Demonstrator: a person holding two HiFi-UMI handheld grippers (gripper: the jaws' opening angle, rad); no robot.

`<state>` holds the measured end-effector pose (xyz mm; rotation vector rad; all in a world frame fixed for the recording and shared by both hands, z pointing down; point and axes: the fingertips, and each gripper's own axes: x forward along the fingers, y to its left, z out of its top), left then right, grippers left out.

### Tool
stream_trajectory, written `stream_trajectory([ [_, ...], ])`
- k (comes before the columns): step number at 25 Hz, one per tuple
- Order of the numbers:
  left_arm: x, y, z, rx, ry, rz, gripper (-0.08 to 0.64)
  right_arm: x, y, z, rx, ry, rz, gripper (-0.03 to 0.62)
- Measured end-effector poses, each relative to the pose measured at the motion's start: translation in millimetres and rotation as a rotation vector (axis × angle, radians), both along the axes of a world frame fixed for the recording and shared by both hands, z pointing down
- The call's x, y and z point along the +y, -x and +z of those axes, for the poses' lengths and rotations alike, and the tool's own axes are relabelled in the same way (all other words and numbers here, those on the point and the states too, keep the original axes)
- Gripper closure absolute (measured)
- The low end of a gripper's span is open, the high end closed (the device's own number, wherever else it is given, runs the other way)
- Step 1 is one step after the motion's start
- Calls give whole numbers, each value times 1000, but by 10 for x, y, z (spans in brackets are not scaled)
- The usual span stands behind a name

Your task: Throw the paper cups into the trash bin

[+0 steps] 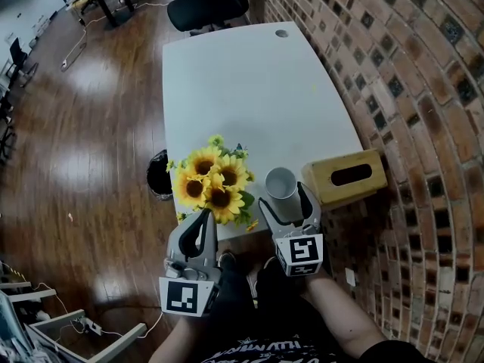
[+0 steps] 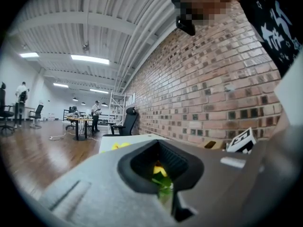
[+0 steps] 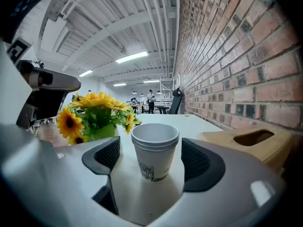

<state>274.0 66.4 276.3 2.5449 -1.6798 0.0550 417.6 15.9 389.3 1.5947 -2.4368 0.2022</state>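
White table (image 1: 249,82) runs away from me, brick wall (image 1: 408,66) close along its right side, wood floor (image 1: 83,142) wide open on the left. Black office chair (image 1: 208,2) sits at the far end.

Right gripper (image 1: 285,197) is held low at the near edge and pointed forward along the tabletop. Its jaws are spread wide and released. The stack of paper cups (image 1: 280,184) stands upright on the table between them, with a gap on each side – pads not touching it. Same read from the right gripper view: cups (image 3: 155,150) centred between the two black pads, open mouth up, right gripper (image 3: 151,157) holding nothing.

Left gripper (image 1: 203,221) is at the near edge too, angled up toward the sunflowers (image 1: 212,180), with its tip just at the blooms. Its jaws are closed together on nothing. In the left gripper view (image 2: 161,167) only a bit of yellow flower and green leaf shows through the hollow between the pads.

Room to move: the sunflowers crowd the cups on the left and a wooden tissue box (image 1: 344,176) sits just beside them on the right, near the table's right edge – tight corridor. The far half of the table is bare. Trash bin (image 1: 159,174) stands on the floor against the table's left edge, beyond the flowers.
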Motion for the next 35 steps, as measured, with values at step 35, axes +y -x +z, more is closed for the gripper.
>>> stream_trajectory([
  [35, 45, 181, -10, -3, 6, -40, 555, -244, 52, 169, 52, 64, 14, 255],
])
